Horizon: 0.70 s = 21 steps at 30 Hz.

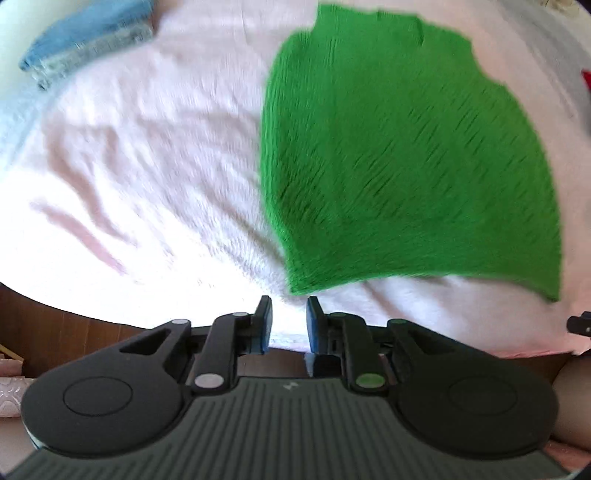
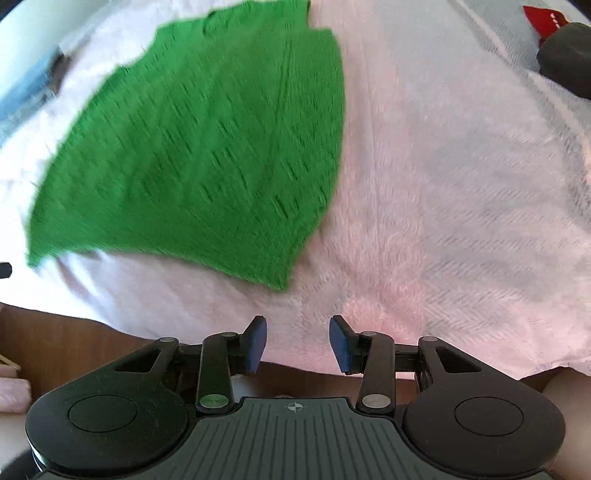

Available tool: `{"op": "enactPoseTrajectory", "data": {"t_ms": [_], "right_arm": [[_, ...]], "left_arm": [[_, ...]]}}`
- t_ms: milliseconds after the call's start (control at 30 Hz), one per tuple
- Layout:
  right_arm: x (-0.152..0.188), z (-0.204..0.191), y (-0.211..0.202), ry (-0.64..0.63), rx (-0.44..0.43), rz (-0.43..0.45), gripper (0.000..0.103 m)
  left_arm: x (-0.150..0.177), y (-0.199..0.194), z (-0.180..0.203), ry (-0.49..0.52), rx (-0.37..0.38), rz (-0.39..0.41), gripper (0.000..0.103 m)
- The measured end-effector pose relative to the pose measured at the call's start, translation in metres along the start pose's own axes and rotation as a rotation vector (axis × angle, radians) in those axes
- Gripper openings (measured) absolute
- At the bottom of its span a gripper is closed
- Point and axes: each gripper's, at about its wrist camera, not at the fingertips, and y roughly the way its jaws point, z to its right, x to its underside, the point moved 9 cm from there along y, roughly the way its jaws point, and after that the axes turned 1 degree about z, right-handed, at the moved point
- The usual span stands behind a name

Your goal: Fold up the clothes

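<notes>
A green knitted garment [image 1: 399,155] lies flat on a pale pink fuzzy blanket [image 1: 147,166], folded into a rough panel with its neckline at the far end. In the left wrist view my left gripper [image 1: 289,319] hovers near the bed's front edge, just short of the garment's near left corner, jaws slightly apart with nothing between them. In the right wrist view the same green garment [image 2: 207,147] lies to the left, and my right gripper [image 2: 298,338] hangs open and empty over the blanket [image 2: 443,184], short of the garment's near right corner.
A stack of folded blue clothes [image 1: 88,40] sits at the far left of the bed. A red item [image 2: 543,18] and a dark object [image 2: 565,55] lie at the far right. Brown floor [image 1: 74,328] shows below the bed's front edge.
</notes>
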Motion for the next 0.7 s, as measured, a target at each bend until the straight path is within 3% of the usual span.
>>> {"op": "enactPoseTrajectory", "data": {"t_ms": [67, 100, 133, 167, 200, 433, 700], "right_arm": [[-0.011, -0.007, -0.019, 0.010, -0.028, 0.010, 0.042], [-0.018, -0.011, -0.030, 0.011, -0.040, 0.020, 0.048], [-0.025, -0.016, -0.043, 0.009, -0.050, 0.034, 0.059], [-0.030, -0.018, -0.055, 0.006, -0.055, 0.051, 0.088], [-0.037, -0.022, -0.067, -0.005, -0.058, 0.077, 0.094], [-0.057, -0.047, -0.127, -0.046, -0.096, 0.162, 0.094], [-0.040, -0.049, -0.129, -0.041, -0.087, 0.112, 0.095]], "left_arm": [[-0.013, -0.030, 0.010, -0.003, 0.014, 0.043, 0.023], [-0.018, -0.045, 0.017, -0.002, 0.022, 0.065, 0.029], [-0.024, -0.060, 0.024, -0.001, 0.030, 0.088, 0.031], [-0.030, -0.073, 0.030, 0.003, 0.031, 0.106, 0.033], [-0.035, -0.084, 0.036, 0.008, 0.031, 0.124, 0.035], [-0.046, -0.127, 0.056, 0.005, 0.005, 0.165, 0.046], [-0.036, -0.141, 0.063, 0.021, -0.040, 0.164, 0.055]]}}
